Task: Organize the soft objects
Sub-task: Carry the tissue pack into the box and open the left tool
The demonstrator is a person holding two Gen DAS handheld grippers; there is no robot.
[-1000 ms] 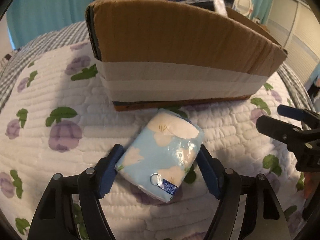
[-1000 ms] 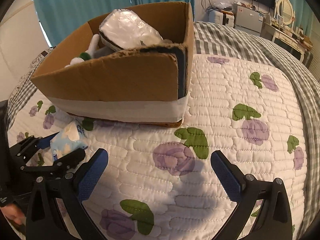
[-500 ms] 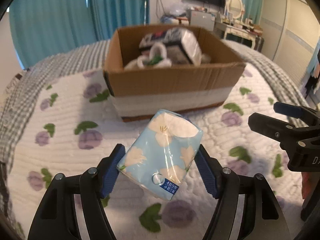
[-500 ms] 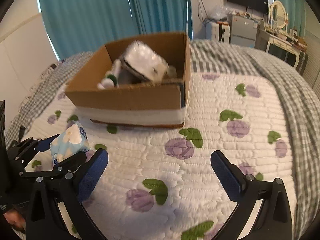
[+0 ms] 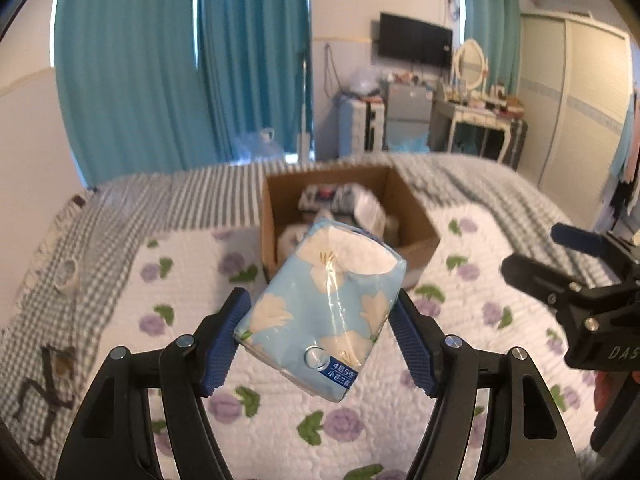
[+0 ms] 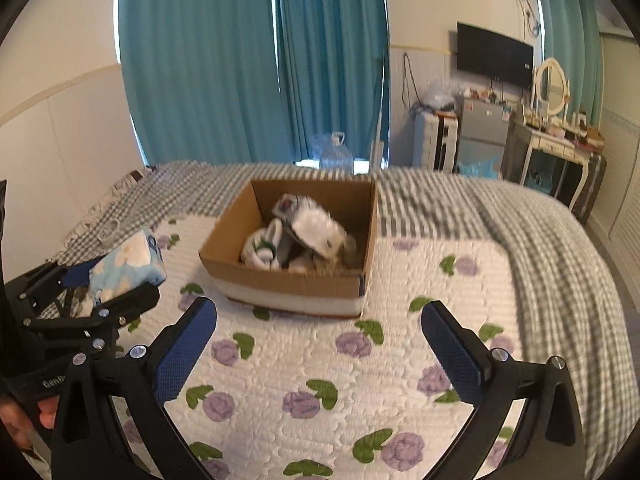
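My left gripper is shut on a light blue tissue pack with white flowers and holds it high above the bed. The pack also shows at the left of the right wrist view. An open cardboard box stands on the quilt beyond it, with a plastic-wrapped pack and a white and green soft item inside. The box also shows in the left wrist view, partly hidden by the tissue pack. My right gripper is open and empty, above the quilt in front of the box.
The white quilt with purple flowers lies over a grey checked bed cover. Teal curtains, a dresser with a mirror and a wall TV stand beyond the bed. My right gripper shows at the right of the left wrist view.
My left gripper has lifted the tissue pack off the quilt and risen high, so the box now looks small and far. The right gripper has risen too and stays open.
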